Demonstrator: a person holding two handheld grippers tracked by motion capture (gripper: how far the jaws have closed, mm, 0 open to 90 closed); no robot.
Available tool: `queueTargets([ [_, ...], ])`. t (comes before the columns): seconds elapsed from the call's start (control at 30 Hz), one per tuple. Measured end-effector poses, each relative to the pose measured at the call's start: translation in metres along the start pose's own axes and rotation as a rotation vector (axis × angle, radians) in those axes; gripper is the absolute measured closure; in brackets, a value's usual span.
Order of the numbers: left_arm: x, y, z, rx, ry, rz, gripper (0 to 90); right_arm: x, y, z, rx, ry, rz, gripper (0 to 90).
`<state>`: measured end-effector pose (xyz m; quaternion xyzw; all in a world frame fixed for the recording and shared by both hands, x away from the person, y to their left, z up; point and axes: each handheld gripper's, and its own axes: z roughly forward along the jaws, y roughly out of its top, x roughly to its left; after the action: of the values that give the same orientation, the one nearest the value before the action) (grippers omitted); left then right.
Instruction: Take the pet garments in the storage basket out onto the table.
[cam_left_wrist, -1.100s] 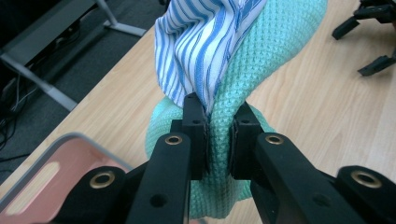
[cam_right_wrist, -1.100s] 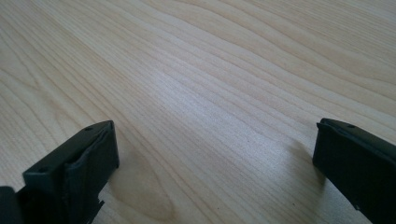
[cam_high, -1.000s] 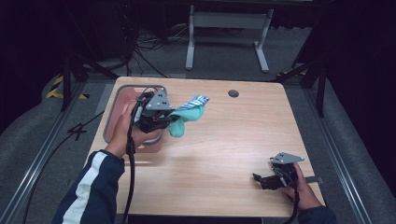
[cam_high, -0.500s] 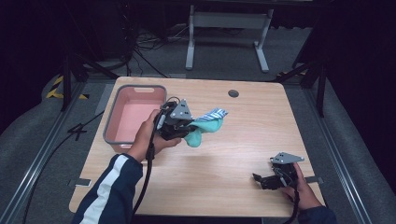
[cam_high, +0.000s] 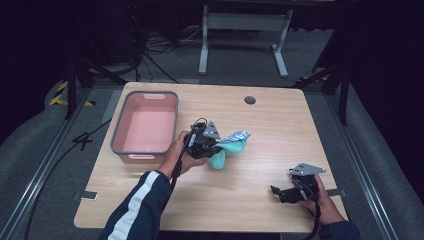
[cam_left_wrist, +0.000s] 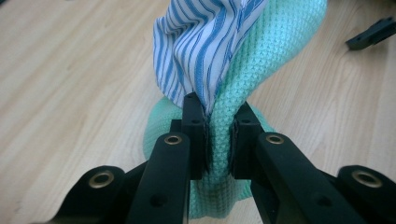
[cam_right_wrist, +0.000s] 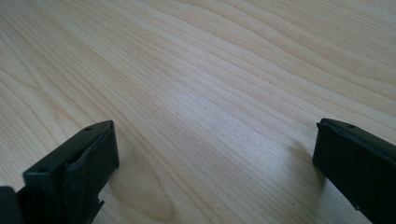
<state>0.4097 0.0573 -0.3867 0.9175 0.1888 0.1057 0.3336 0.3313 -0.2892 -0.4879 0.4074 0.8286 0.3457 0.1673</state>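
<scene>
1. Starting at the cloths, we find a mint green knitted cloth (cam_left_wrist: 261, 88) and a blue-striped cloth (cam_left_wrist: 205, 42) bunched together mid-table, just right of the pink tub (cam_high: 145, 150).
2. We note the left gripper (cam_left_wrist: 217, 135) clamped tight on both cloths, its pads pressing the fabric, the green cloth's lower fold meeting the wooden table (cam_high: 280, 120).
3. We record the right gripper (cam_high: 276, 192) at the table's near right corner, well apart, jaws wide and holding nothing.
</scene>
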Motion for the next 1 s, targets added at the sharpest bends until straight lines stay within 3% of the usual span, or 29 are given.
queueTargets([
  [0.23, -0.008, -0.012, 0.032, 0.072, -0.003, -0.005, 79.2, 0.000, 0.000, 0.000, 0.000, 0.001, 0.000, 0.5],
  [0.43, -0.014, -0.019, 0.047, 0.076, -0.030, -0.018, 76.2, 0.000, 0.000, 0.000, 0.000, 0.001, 0.000, 0.5],
  [0.53, -0.019, -0.026, 0.057, 0.087, -0.037, -0.001, 73.1, 0.000, 0.000, 0.000, 0.000, 0.000, -0.001, 0.5],
  [0.57, -0.021, -0.031, 0.062, 0.078, -0.045, -0.015, 71.5, 0.000, 0.000, 0.000, 0.000, 0.001, 0.000, 0.5],
  [0.7, -0.020, -0.032, 0.059, 0.054, -0.073, -0.058, 65.5, 0.000, 0.000, 0.000, 0.000, 0.000, 0.000, 0.5],
  [0.87, -0.022, -0.026, 0.047, 0.035, -0.075, -0.043, 52.4, 0.000, 0.000, 0.000, 0.000, 0.000, 0.000, 0.5],
  [1.0, -0.024, -0.023, 0.041, 0.028, -0.054, -0.042, 43.6, 0.000, 0.000, 0.000, 0.000, 0.001, 0.000, 0.5],
])
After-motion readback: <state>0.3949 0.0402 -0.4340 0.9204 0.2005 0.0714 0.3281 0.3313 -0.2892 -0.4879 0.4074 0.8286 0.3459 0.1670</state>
